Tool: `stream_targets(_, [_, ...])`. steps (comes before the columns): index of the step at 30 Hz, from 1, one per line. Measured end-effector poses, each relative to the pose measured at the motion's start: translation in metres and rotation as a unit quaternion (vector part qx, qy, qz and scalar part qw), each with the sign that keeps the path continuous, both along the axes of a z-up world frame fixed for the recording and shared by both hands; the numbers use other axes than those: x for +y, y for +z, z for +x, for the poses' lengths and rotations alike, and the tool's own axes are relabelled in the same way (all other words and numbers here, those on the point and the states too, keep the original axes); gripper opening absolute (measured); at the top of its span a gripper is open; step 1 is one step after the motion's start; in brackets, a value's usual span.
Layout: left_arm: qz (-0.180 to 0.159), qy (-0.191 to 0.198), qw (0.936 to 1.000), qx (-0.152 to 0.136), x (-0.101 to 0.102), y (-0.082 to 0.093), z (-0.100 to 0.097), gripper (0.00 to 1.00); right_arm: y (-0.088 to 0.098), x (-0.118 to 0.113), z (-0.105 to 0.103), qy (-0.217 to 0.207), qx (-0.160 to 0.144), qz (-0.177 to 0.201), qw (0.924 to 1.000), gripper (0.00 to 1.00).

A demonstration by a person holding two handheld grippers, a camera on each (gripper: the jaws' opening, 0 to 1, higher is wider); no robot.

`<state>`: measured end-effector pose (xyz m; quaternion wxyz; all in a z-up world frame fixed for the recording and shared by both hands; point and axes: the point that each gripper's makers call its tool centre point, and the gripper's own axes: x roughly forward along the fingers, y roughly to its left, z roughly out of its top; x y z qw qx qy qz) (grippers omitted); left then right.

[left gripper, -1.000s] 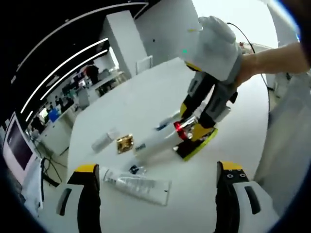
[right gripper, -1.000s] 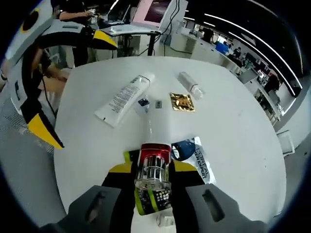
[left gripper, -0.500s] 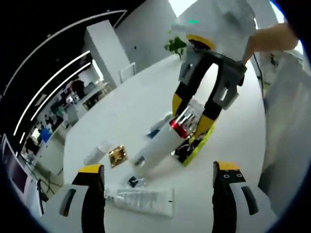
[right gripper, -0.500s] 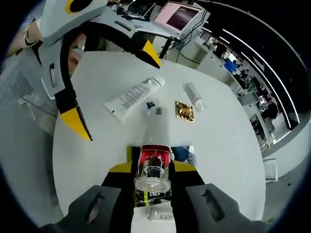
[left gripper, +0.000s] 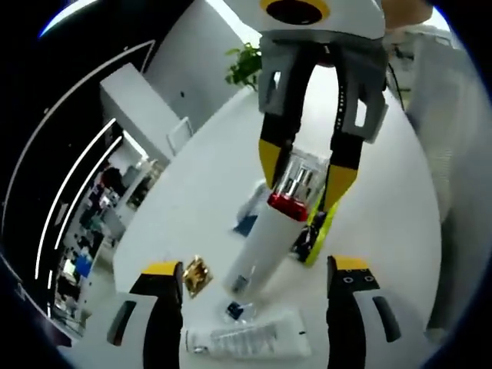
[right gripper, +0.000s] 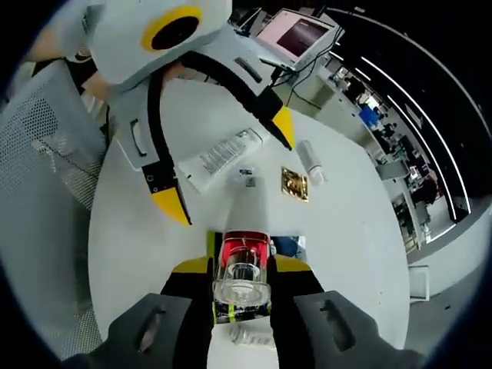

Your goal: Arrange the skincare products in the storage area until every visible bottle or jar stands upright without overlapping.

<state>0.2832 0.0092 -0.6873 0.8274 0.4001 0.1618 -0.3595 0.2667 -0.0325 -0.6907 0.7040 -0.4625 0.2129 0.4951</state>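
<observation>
My right gripper (right gripper: 242,265) is shut on the clear cap of a white bottle (right gripper: 246,207) with a red collar. In the left gripper view that bottle (left gripper: 265,242) hangs tilted from the right gripper (left gripper: 305,184), cap up and base low near the table (left gripper: 207,192). My left gripper (left gripper: 255,267) is open, its fingers on either side of the bottle's lower end without touching it. It comes into the right gripper view as the left gripper (right gripper: 227,165), above the white tube (right gripper: 223,157).
On the round white table (right gripper: 138,246) lie a white tube (left gripper: 246,342), a gold sachet (left gripper: 197,275), a small dark item (left gripper: 234,311), a blue sachet (left gripper: 250,219) and a yellow-green box (left gripper: 315,234). A small white bottle (right gripper: 311,161) lies past the gold sachet (right gripper: 294,184).
The left gripper has come closer to the held bottle, now straddling its lower end. The right gripper still holds the bottle by the cap, and the bottle now stands steeper.
</observation>
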Motion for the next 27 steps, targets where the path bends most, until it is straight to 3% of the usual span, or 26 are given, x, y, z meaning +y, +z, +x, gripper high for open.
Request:
stream_targets(5, [0.012, -0.009, 0.9999, 0.0, -0.001, -0.007, 0.004, 0.69, 0.003, 0.001, -0.003, 0.006, -0.007, -0.001, 1.0, 0.27])
stream_targets(8, [0.039, -0.034, 0.9987, -0.005, -0.002, -0.013, 0.005, 0.66, 0.005, 0.002, -0.007, 0.015, -0.014, -0.005, 0.9998, 0.27])
stream_targets(10, [0.058, -0.051, 0.997, -0.011, -0.003, -0.015, 0.006, 0.61, 0.006, 0.002, -0.008, 0.019, -0.017, -0.005, 0.9997, 0.27])
stream_targets(16, [0.072, -0.075, 0.9944, -0.02, -0.006, -0.02, 0.012, 0.53, 0.008, 0.003, -0.013, 0.031, -0.028, -0.008, 0.9991, 0.27])
stream_targets(18, [0.078, -0.079, 0.9937, -0.015, -0.006, -0.024, 0.012, 0.44, 0.01, 0.004, -0.015, 0.035, -0.031, -0.008, 0.9989, 0.27])
stream_targets(21, [0.086, -0.09, 0.9921, -0.018, -0.006, -0.027, 0.014, 0.44, 0.01, 0.004, -0.017, 0.039, -0.034, -0.01, 0.9986, 0.27])
stream_targets(27, [0.116, -0.112, 0.9867, -0.022, -0.006, -0.037, 0.013, 0.33, 0.013, 0.006, -0.021, 0.055, -0.046, -0.012, 0.9974, 0.27])
